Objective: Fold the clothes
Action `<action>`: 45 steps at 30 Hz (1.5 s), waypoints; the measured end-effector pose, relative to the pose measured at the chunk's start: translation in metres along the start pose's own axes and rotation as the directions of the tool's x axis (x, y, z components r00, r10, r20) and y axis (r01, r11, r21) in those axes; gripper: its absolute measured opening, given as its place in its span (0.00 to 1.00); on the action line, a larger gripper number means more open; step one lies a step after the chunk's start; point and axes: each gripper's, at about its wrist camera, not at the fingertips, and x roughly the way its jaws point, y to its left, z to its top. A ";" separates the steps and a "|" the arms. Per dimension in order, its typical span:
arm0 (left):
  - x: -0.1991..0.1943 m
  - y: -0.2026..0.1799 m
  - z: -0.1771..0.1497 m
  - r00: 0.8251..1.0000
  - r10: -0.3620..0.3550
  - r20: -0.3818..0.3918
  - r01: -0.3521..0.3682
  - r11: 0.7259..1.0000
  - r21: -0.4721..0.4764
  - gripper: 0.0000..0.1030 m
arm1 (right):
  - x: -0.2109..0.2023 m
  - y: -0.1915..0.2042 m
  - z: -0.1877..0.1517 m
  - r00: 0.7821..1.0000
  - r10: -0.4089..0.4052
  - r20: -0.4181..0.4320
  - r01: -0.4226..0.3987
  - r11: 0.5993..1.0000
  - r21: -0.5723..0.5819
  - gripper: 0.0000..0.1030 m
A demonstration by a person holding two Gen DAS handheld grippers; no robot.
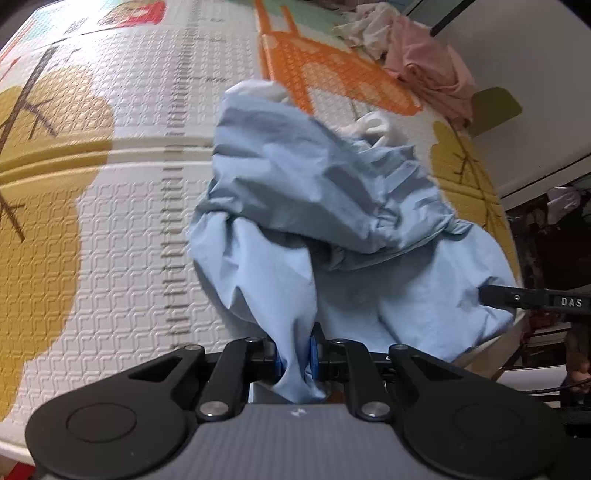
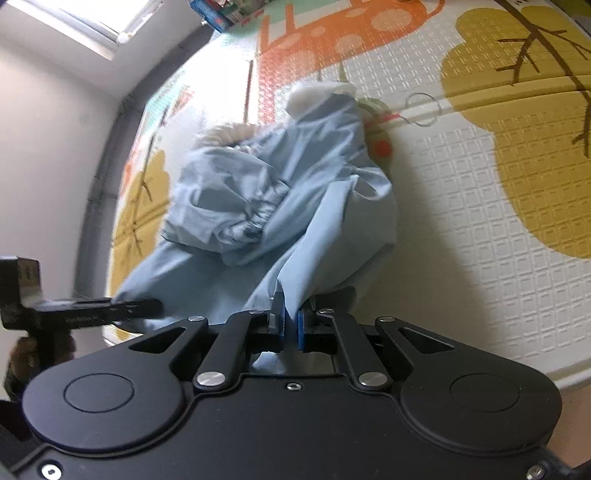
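Observation:
A light blue garment with white trim hangs crumpled above a patterned play mat. My left gripper is shut on one edge of it, cloth bunched between the blue pads. My right gripper is shut on another edge of the same garment, which hangs away from it over the mat. The right gripper's finger shows at the right of the left wrist view; the left gripper shows at the left of the right wrist view.
A pile of pink and white clothes lies at the mat's far edge. A white wall and a window stand beside the mat. Dark furniture is at the right.

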 end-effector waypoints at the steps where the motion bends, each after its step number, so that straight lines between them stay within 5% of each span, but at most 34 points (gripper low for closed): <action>1: 0.000 -0.003 0.002 1.000 0.001 0.002 -0.001 1.000 0.009 0.15 | 0.001 0.002 0.002 1.000 0.003 0.001 -0.003 1.000 -0.002 0.04; 10: 0.009 -0.030 0.011 0.999 -0.047 0.018 0.046 0.996 0.073 0.15 | 0.011 0.032 0.007 0.999 0.046 0.004 -0.046 0.997 -0.067 0.04; 24: 0.032 -0.052 0.023 0.998 -0.069 -0.004 0.069 0.990 0.121 0.18 | 0.042 0.043 0.030 0.999 0.043 0.030 -0.043 0.999 0.007 0.04; 38: 0.048 -0.052 0.016 0.995 -0.088 -0.051 0.092 0.991 0.097 0.19 | 0.104 0.036 0.046 0.996 -0.091 -0.014 0.092 0.994 0.058 0.04; 45: 0.041 -0.043 0.025 0.993 -0.120 0.001 0.119 0.992 0.032 0.18 | 0.129 0.037 0.046 0.983 -0.164 -0.087 0.167 0.986 0.027 0.04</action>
